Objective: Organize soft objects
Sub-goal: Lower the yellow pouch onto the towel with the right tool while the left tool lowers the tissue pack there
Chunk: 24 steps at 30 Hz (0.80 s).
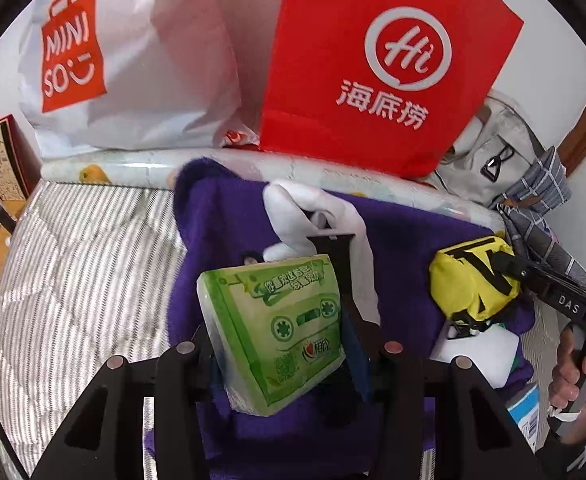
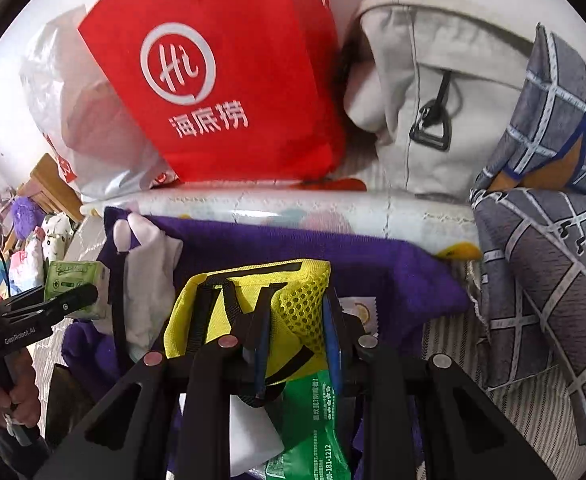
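Observation:
My left gripper [image 1: 281, 320] is shut on a green tissue pack [image 1: 277, 332] and holds it above a purple fleece cloth [image 1: 221, 248]. A white glove [image 1: 313, 208] lies on the cloth behind it. My right gripper [image 2: 295, 344] is shut on a yellow mesh pouch [image 2: 249, 312] with black straps, over the same purple cloth [image 2: 393, 272]. The pouch [image 1: 473, 280] and right gripper show at the right of the left wrist view. The tissue pack [image 2: 77, 284] and left gripper show at the left of the right wrist view. A green packet [image 2: 313, 424] and a white pack [image 2: 253, 436] lie under the pouch.
A red Haidilao bag [image 1: 381, 60] and a white Miniso bag [image 1: 125, 60] stand against the wall behind a rolled mat [image 1: 125, 168]. A grey backpack [image 2: 433, 112] and plaid pillows [image 2: 545, 280] sit at the right. The striped bedding [image 1: 73, 264] spreads left.

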Each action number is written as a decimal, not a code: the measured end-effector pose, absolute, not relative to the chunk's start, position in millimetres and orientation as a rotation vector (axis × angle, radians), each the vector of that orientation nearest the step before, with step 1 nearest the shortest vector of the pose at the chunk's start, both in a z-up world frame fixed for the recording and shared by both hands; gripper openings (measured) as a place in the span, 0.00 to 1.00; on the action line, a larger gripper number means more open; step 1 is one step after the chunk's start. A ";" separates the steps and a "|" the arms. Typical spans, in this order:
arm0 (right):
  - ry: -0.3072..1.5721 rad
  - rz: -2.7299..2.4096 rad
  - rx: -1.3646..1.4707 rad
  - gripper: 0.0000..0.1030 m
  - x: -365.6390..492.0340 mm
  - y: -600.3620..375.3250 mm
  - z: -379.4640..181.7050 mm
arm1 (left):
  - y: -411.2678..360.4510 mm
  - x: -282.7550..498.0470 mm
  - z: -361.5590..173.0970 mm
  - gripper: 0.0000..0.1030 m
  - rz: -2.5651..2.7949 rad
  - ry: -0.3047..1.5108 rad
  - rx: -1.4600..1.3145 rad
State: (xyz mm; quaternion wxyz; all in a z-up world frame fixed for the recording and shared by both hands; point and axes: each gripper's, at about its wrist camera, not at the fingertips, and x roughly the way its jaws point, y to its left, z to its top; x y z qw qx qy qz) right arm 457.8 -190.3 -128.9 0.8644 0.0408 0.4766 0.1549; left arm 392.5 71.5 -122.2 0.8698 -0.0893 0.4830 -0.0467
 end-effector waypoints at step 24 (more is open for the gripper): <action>0.848 0.272 0.052 0.72 381.0 -183.2 -62.1 | 61.5 338.2 -88.8 0.68 -0.121 1.020 -0.163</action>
